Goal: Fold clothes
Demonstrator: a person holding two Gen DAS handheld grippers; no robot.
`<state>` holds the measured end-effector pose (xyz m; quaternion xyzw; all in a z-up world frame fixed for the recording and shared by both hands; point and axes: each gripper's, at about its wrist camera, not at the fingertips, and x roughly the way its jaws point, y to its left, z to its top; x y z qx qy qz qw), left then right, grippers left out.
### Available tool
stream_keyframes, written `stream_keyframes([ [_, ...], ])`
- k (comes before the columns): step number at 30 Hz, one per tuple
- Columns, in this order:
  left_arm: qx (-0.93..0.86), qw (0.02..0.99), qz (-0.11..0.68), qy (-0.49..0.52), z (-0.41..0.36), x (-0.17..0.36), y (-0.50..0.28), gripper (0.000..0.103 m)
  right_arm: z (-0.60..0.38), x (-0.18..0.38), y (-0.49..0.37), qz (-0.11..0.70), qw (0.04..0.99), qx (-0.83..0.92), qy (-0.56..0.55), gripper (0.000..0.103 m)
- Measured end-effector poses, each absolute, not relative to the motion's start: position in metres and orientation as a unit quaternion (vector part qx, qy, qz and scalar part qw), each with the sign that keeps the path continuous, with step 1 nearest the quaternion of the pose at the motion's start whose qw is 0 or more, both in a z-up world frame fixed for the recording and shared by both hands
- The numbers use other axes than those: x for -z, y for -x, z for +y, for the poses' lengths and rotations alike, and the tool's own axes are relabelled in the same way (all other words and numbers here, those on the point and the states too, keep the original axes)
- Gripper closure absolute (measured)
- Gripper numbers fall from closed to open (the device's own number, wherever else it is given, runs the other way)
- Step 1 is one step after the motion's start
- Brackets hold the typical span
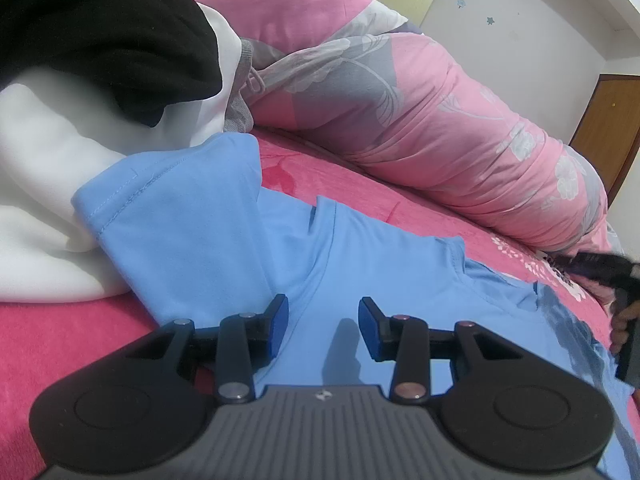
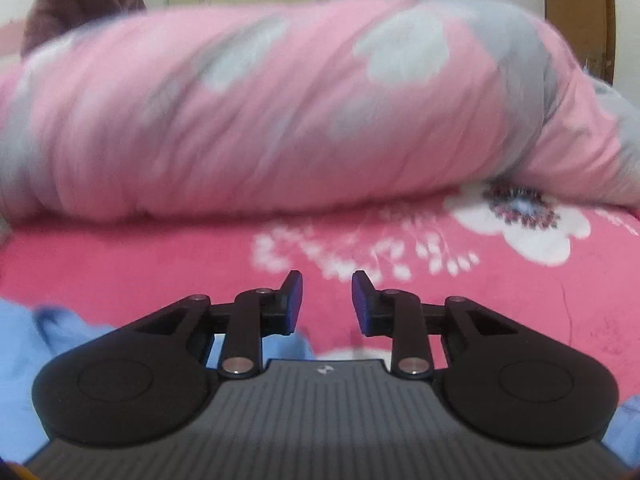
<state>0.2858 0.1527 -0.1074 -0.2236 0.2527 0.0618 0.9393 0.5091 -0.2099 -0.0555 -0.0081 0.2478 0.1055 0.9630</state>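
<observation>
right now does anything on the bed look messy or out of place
The blue T-shirt is not lying flat: one sleeve rides up onto the unfolded pile of white and black clothes beside it. The rolled pink quilt lies behind. Both grippers, left and right, are open and hold nothing.

Black linkage grippers (image 1: 323, 328), blue-padded jaws, ribbed grey base (silver rivets).
</observation>
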Motion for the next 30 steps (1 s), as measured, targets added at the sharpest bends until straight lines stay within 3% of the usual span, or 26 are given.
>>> stream_keyframes([
  [5, -0.061, 0.939, 0.252, 0.225, 0.153, 0.108, -0.285, 0.063, -0.153, 0.045, -0.495, 0.303, 0.918, -0.254, 0.040, 0.080],
  [9, -0.061, 0.939, 0.251, 0.226, 0.153, 0.108, -0.285, 0.063, -0.096, 0.072, -0.509, 0.387, 0.866, -0.303, 0.086, 0.088],
  [14, -0.061, 0.939, 0.250, 0.227, 0.152, 0.108, -0.285, 0.063, -0.059, 0.088, -0.548, 0.374, 0.881, -0.270, 0.102, 0.091],
  [22, -0.061, 0.939, 0.250, 0.230, 0.154, 0.108, -0.284, 0.063, -0.081, 0.039, -0.523, 0.335, 0.902, -0.267, 0.054, 0.089],
  [28, -0.061, 0.939, 0.249, 0.230, 0.153, 0.108, -0.284, 0.063, -0.060, 0.076, -0.522, 0.435, 0.843, -0.293, 0.117, 0.091],
  [30, -0.061, 0.939, 0.248, 0.231, 0.154, 0.108, -0.284, 0.063, -0.064, 0.082, -0.537, 0.416, 0.860, -0.284, 0.079, 0.095],
])
